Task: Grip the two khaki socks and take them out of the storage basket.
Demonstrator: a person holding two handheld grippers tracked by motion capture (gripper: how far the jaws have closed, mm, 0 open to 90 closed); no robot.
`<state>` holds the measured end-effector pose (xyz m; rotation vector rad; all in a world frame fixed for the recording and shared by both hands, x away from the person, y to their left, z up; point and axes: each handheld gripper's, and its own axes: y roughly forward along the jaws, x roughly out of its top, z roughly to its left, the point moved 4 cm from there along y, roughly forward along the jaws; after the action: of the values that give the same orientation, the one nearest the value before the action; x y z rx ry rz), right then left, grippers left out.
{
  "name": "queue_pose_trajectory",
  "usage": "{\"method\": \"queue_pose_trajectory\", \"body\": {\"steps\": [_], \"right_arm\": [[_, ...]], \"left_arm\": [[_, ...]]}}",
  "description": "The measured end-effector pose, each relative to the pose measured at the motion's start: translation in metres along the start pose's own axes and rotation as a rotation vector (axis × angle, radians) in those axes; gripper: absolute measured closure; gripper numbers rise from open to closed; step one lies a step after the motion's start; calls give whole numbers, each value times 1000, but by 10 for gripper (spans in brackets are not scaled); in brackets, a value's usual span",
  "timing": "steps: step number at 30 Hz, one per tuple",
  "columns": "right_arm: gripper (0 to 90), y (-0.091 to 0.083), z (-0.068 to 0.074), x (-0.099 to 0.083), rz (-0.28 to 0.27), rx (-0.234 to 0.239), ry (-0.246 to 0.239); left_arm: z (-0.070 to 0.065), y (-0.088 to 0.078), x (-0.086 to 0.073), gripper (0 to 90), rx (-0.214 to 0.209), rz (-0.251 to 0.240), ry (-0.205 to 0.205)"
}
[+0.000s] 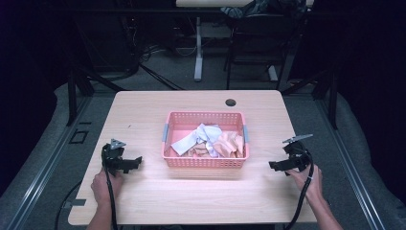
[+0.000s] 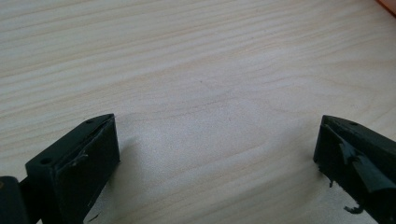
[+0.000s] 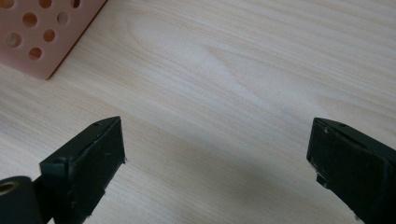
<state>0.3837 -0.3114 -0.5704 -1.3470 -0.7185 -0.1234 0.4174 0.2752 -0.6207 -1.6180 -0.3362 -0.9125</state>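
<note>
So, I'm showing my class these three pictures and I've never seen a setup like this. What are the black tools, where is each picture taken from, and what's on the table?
No robot here: a person holds a hand tool in each hand, the left gripper and the right gripper, each with two black jaws.

The wide picture comes from a fixed camera above, looking down on the wooden table. The other two come from cameras riding on each gripper, looking along its jaws at the tabletop.

In the middle stands a pink basket holding crumpled cloths, pale blue-white and peach. A corner of the basket shows in the right gripper view.

Both grippers are open and hold nothing.
</note>
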Motion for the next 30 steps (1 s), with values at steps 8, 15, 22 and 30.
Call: {"method": "queue_pose_trajectory", "body": {"steps": [8, 15, 22, 30], "right_arm": [[40, -3, 3, 1, 6, 16, -11], [38, -9, 8, 6, 0, 20, -33], [30, -16, 16, 14, -24, 35, -49], [17, -21, 25, 23, -37, 42, -78]], "left_arm": [[0, 0, 0, 0, 0, 0, 0], [0, 0, 0, 0, 0, 0, 0], [0, 0, 0, 0, 1, 0, 0], [0, 0, 0, 0, 0, 0, 0]]}}
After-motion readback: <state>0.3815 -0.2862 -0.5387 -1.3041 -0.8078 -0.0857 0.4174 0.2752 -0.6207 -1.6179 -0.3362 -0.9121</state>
